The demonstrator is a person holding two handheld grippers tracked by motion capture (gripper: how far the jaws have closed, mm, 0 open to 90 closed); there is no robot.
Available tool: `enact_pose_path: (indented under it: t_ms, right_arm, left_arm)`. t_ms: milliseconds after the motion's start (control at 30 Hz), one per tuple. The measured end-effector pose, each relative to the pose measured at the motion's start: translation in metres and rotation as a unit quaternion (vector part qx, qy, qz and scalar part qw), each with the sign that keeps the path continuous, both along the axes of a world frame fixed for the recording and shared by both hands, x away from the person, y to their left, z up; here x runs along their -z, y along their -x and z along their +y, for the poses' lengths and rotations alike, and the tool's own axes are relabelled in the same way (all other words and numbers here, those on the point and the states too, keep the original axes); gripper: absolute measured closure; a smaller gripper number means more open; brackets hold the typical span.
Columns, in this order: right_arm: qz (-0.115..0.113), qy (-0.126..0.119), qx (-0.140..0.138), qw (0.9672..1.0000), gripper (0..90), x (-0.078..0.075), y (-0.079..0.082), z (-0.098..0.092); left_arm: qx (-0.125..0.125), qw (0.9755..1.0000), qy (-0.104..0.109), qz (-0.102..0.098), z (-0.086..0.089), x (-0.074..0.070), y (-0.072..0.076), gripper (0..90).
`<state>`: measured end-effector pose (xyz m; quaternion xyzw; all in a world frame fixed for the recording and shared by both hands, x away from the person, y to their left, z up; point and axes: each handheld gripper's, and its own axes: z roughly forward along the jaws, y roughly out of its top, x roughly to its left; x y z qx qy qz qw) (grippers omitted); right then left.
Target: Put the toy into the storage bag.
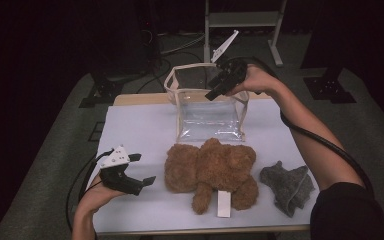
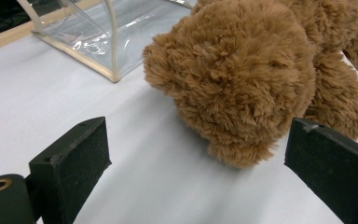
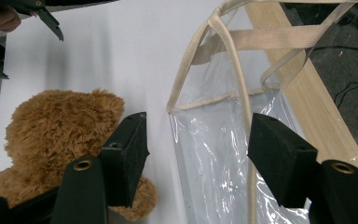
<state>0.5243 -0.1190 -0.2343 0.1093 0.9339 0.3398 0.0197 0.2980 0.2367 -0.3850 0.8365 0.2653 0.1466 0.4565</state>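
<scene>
Nearest the lens, at the front edge of the white-covered table [image 1: 130, 125]: a brown teddy bear [image 1: 211, 172], face down, with a white tag [image 1: 223, 203] trailing from under it — laid just in front of the clear bag [image 1: 207, 107], probably so as to go straight in. Bag standing upright behind the bear, cream trim and handles up, mouth open at the top. To the bear's right, a crumpled grey cloth [image 1: 287, 187], apart from it.

Left gripper [image 1: 140, 172] low over the table's left front, jaws wide apart and empty, aimed at the bear's near end as the left gripper view shows [image 2: 242, 79] — a ready stance for a pick-up, by the look of it. Right gripper [image 1: 219, 90] up at the bag's rim, jaws apart with a trimmed edge [image 3: 235, 79] of the bag between them but not pinched; likely there to hold the mouth open and steady.

Count: one bear, one bag, one grey cloth, one tag, two grippers.
</scene>
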Motion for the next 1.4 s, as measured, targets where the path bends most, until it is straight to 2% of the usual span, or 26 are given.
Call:
enact_pose_path:
  t_ms: [467, 867, 1200, 1400]
  right_arm:
    - [0.007, 0.011, 0.01, 0.9999, 38.4, 0.007, -0.015, 0.005]
    - [0.016, 0.011, 0.028, 0.9994, 42.4, 0.016, -0.025, -0.001]
    - [0.018, 0.02, 0.033, 0.9991, 51.0, 0.028, -0.027, -0.004]
    - [0.017, 0.028, 0.03, 0.999, 62.2, 0.034, -0.026, -0.005]
  left_arm:
    - [-0.001, 1.0, 0.0, 0.002, 0.003, 0.0, 0.001, 5.6]
    - [0.001, 1.0, -0.002, 0.005, 0.003, 0.001, 0.002, 5.6]
    - [0.002, 1.0, -0.003, 0.008, 0.002, 0.002, 0.002, 5.6]
    - [0.003, 1.0, 0.0, 0.009, 0.003, 0.003, 0.002, 5.6]
